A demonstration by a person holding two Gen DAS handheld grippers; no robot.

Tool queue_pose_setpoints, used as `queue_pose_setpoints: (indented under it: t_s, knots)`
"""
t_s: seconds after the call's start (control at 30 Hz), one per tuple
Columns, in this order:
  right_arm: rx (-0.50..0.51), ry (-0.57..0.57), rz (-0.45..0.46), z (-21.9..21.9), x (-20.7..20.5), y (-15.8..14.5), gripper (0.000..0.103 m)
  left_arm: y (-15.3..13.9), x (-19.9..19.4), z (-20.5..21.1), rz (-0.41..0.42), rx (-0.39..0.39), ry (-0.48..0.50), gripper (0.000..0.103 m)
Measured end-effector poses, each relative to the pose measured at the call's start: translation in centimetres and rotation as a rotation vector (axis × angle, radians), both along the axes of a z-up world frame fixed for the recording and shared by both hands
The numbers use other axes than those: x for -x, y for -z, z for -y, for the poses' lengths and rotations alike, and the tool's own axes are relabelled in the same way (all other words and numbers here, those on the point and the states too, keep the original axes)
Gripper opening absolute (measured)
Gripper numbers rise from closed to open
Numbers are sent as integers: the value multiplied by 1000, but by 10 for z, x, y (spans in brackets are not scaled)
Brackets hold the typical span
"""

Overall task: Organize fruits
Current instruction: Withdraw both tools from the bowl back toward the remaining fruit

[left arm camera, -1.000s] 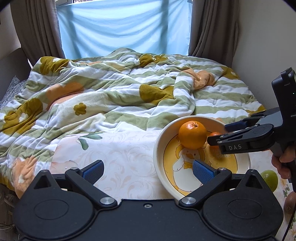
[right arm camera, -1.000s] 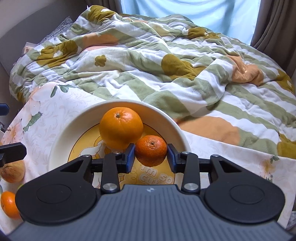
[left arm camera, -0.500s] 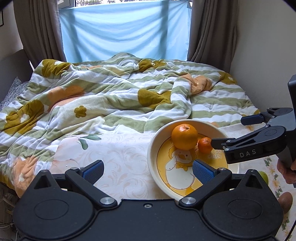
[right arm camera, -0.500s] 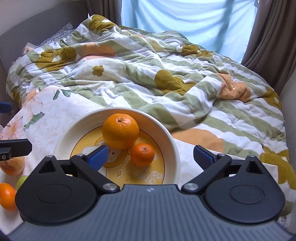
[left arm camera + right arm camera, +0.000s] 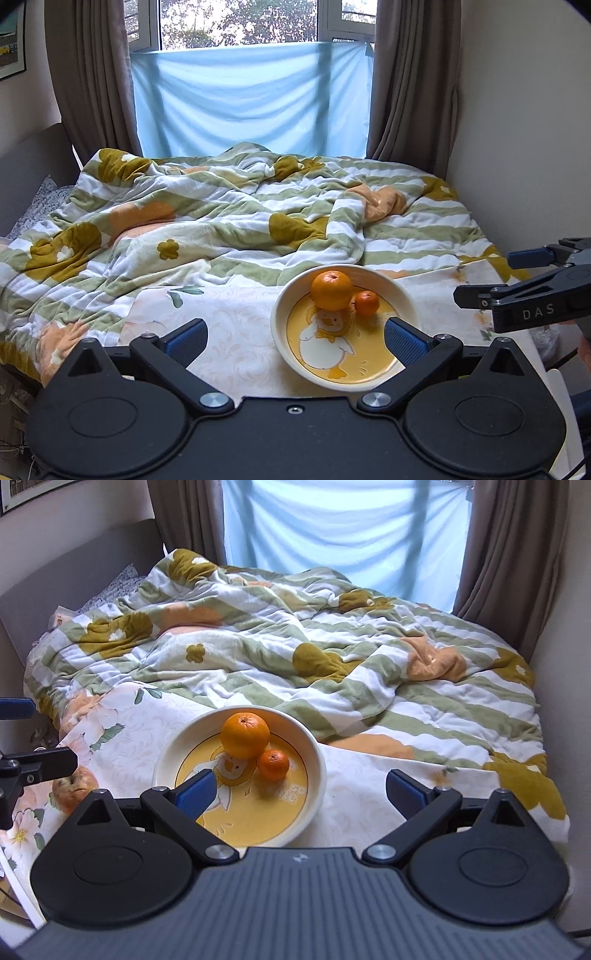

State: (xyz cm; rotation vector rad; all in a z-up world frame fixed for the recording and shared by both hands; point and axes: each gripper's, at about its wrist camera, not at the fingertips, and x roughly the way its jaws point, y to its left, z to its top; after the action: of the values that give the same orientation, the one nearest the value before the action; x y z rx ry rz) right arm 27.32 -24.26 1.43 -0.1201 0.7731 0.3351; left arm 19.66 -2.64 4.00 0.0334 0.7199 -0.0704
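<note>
A cream bowl with a yellow duck picture stands on a floral cloth. In it lie a large orange and a small mandarin, touching. My left gripper is open and empty, near the bowl's front. My right gripper is open and empty, above and behind the bowl; it also shows at the right of the left wrist view. A reddish apple lies on the cloth left of the bowl.
A rumpled green-striped blanket covers the bed behind the cloth. A wall stands at the right, curtains and a window at the back. The left gripper's finger shows at the left edge.
My right gripper has let go of the small mandarin in the bowl, opened, and pulled back and up. My left gripper has also risen and drawn back.
</note>
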Motion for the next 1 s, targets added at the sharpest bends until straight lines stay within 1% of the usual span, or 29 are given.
queue_pose_setpoints:
  t_s: [0.27, 0.47, 0.57, 0.7, 0.93, 1.0]
  knots:
    - [5, 8, 50, 23, 68, -21, 103, -9, 54, 20, 31, 13, 2, 103]
    - [-19, 44, 66, 40, 114, -23, 103, -2, 87, 37, 38, 20, 24, 103]
    - [0, 62, 72, 44, 133, -17, 103, 9, 98, 44, 13, 21, 34, 103]
    - [14, 75, 45, 52, 151, -2, 103, 30, 105, 52, -37, 30, 49, 103]
    - [45, 104, 24, 68, 161, 32, 103, 75, 103, 61, -151, 73, 65, 103]
    - [51, 110, 8, 72, 162, 43, 103, 87, 105, 63, -169, 93, 62, 103]
